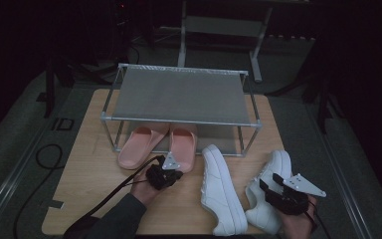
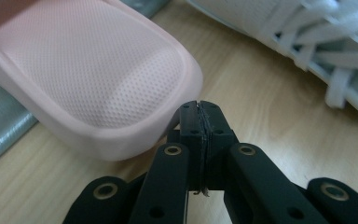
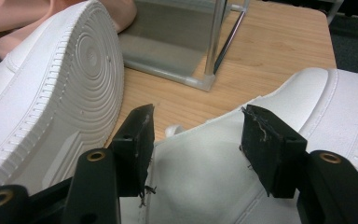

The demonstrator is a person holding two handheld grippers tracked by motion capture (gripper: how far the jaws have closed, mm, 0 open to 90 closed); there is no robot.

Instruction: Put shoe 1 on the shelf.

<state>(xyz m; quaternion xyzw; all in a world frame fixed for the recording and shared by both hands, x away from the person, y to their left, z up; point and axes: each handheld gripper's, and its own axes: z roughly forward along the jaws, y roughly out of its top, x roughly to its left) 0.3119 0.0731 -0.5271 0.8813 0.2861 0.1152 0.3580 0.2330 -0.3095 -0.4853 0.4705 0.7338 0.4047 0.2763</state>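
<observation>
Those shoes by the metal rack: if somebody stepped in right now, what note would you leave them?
Left gripper: shut, holding nothing, tips at the heel of the right-hand pink slipper.
Right gripper: open, jaws astride the right white sneaker; whether the pads touch it is unclear.
Both slippers sit toes-in on the rack's lower shelf, heels sticking out; the left pink slipper is angled.
The left white sneaker lies tipped on the table.
Left, probably: shelve both sneakers.
</observation>
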